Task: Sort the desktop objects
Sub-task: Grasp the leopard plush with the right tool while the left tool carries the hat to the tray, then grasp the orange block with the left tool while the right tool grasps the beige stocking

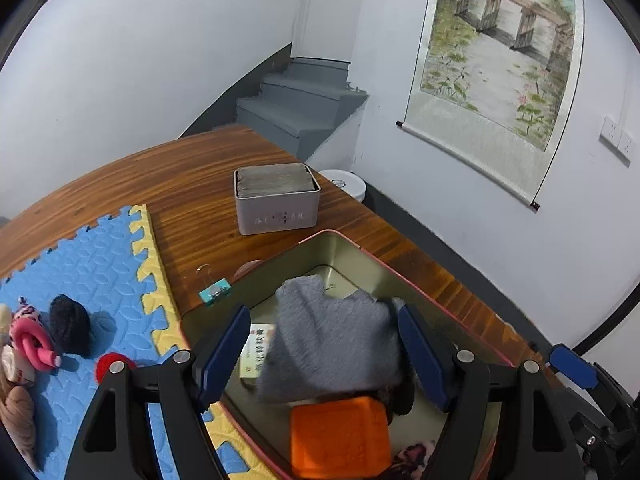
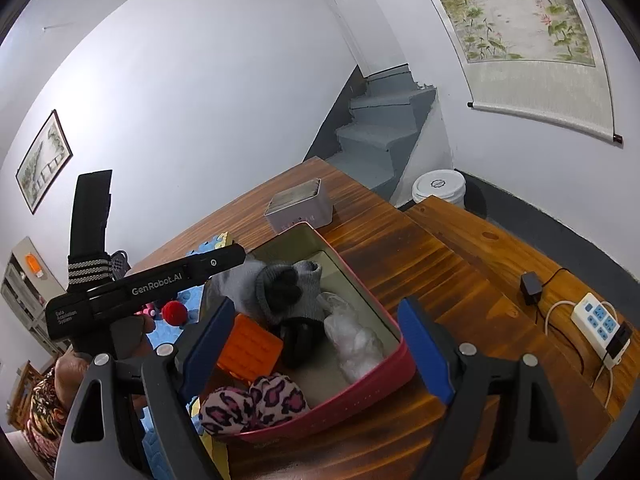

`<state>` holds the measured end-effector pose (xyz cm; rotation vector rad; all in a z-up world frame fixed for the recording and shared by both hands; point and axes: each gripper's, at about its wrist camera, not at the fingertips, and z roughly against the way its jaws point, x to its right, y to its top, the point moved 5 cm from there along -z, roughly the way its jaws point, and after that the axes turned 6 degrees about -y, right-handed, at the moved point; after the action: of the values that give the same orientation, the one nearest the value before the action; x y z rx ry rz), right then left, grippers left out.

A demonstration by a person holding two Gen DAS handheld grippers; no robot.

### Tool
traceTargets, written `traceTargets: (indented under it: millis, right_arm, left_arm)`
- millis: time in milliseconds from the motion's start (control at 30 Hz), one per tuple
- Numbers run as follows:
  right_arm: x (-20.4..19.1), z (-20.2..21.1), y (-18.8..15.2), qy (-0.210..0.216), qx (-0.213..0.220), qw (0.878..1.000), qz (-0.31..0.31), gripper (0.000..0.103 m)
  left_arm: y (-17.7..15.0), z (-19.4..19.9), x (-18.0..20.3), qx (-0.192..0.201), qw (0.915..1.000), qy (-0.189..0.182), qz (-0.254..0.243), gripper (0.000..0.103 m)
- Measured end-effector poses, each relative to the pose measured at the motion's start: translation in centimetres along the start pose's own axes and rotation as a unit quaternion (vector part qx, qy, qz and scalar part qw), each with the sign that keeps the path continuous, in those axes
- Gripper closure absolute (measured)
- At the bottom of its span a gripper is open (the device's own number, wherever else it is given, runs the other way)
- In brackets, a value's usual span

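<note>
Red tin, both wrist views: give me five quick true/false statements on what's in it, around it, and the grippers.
1. A grey sock hangs between the left gripper fingers, over the red tin. True.
2. The orange block lies on the foam mat. False: it is in the tin.
3. The right gripper holds a leopard-print item. False: its jaws are open and empty.
4. A teal binder clip lies on the table, outside the tin. True.
5. The grey box is empty. False: it is filled to the top.
</note>
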<state>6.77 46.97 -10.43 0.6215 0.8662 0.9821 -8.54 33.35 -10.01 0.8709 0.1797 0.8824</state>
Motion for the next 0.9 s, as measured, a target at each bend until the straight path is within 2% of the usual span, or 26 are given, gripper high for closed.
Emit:
traceTargets:
  millis: [233,433,700,733,800,900]
  right_arm:
    - [-1.1,-0.4,-0.5,0.009,-0.009,1.0,0.0,0.016]
    - [-4.1,-0.6,-1.1,0.025,-0.014,0.999,0.019,0.016]
    - [-9.4,-1.6,-2.1,0.056,-0.028,0.997,0.048,0.016]
    - [-10.2,-1.9,-2.3,0.062,-0.032,0.996,0.052,0.016]
    - [-12.0,-2.4,-2.8,0.071,-0.04,0.995,0.061,0.016]
    - [-14.4,-3.3,-3.5,0.08,-0.05,0.993,0.073,0.016]
  left_arm:
    - [-0.4,3.5,-1.1,0.018,0.9995,0.018,-0.018,0.025]
    - [-1.8,6.3,-4.5,0.025,0.9988,0.041,0.007,0.025]
    - [-4.7,10.4,-11.3,0.028,0.9944,0.087,0.054,0.024]
    - [-5.1,11.1,-12.5,0.028,0.9931,0.096,0.062,0.024]
    - [-6.0,12.4,-14.8,0.033,0.9898,0.117,0.075,0.016]
    - [-7.6,15.0,-19.0,0.043,0.9817,0.162,0.091,0.016]
